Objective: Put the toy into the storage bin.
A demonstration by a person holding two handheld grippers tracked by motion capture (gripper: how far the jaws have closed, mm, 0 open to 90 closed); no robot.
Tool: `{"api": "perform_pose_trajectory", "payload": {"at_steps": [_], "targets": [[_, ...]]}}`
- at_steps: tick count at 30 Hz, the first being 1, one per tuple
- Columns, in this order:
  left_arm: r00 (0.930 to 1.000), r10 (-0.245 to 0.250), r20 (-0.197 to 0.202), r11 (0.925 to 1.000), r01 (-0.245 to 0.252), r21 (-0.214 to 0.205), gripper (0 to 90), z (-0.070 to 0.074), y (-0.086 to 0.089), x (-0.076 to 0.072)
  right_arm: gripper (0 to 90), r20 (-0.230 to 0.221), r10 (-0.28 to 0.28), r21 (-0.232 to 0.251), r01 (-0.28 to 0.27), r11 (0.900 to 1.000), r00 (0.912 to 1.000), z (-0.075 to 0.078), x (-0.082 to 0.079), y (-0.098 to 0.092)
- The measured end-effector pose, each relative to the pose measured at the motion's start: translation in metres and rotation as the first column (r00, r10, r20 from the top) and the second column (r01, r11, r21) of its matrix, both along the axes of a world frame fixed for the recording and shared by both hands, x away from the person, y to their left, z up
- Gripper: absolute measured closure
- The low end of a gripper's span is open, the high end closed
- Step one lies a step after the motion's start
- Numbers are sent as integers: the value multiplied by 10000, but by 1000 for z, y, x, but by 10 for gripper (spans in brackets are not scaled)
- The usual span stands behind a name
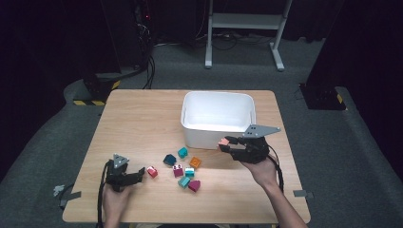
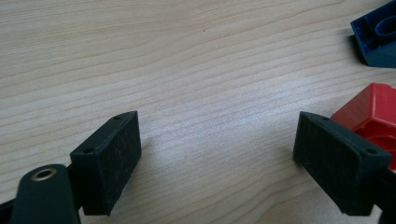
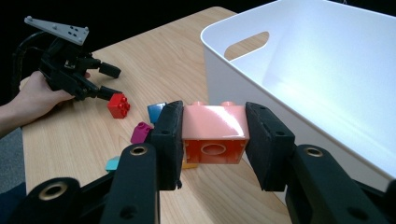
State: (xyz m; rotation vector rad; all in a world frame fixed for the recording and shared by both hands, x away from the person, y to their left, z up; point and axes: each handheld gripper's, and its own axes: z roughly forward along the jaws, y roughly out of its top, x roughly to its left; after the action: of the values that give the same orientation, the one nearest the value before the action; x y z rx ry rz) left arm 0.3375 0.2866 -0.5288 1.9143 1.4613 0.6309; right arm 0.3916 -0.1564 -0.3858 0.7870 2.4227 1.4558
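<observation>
The right gripper (image 3: 214, 140) holds a shiny pink plastic building block (image 3: 215, 133) tight between its two black jaws. In the high view, this block (image 1: 222, 141) sits up in the air, just beside the front wall of the big white plastic bin (image 1: 190, 135). It is not over the rim yet.

The left gripper (image 1: 140, 173) rests low on the light wooden table (image 1: 138, 118). Its jaws stand wide apart with nothing between them. A small red plastic block (image 1: 152, 172) lies just beside one jaw, maybe touching it.

The job looks like putting the blocks into the bin. The bin looks empty inside, as far as the high view shows, so it seems the work has only just begun. The pink block looks like the first to go in.

Many blocks are left on the table: a dark blue block (image 1: 169, 159), a teal block (image 1: 182, 152), an orange block (image 1: 195, 162), and a few more pink-purple and teal ones close by. All of them still need picking up.
</observation>
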Motion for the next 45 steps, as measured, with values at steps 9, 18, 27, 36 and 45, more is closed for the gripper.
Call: {"api": "perform_pose_trajectory", "payload": {"at_steps": [9,18,27,36,45], "targets": [[10000,2,1,10000,-2,0,152,0,0,0,590,-20,-103,37,103,9999,9999,10,8,-2],[10000,1,0,10000,-1,-1,152,0,0,0,590,55,-255,204,254,9995,9997,19,20,-4],[10000,3,-1,10000,-3,-3,152,0,0,0,590,-22,-622,53,622,9980,9981,24,37,-2],[10000,-3,-2,10000,3,4,152,0,0,0,589,69,-1074,-88,1074,9942,9942,23,56,3],[10000,-3,-3,10000,3,4,152,0,0,0,589,-213,-1448,-178,1445,9893,9892,23,71,3]]}}
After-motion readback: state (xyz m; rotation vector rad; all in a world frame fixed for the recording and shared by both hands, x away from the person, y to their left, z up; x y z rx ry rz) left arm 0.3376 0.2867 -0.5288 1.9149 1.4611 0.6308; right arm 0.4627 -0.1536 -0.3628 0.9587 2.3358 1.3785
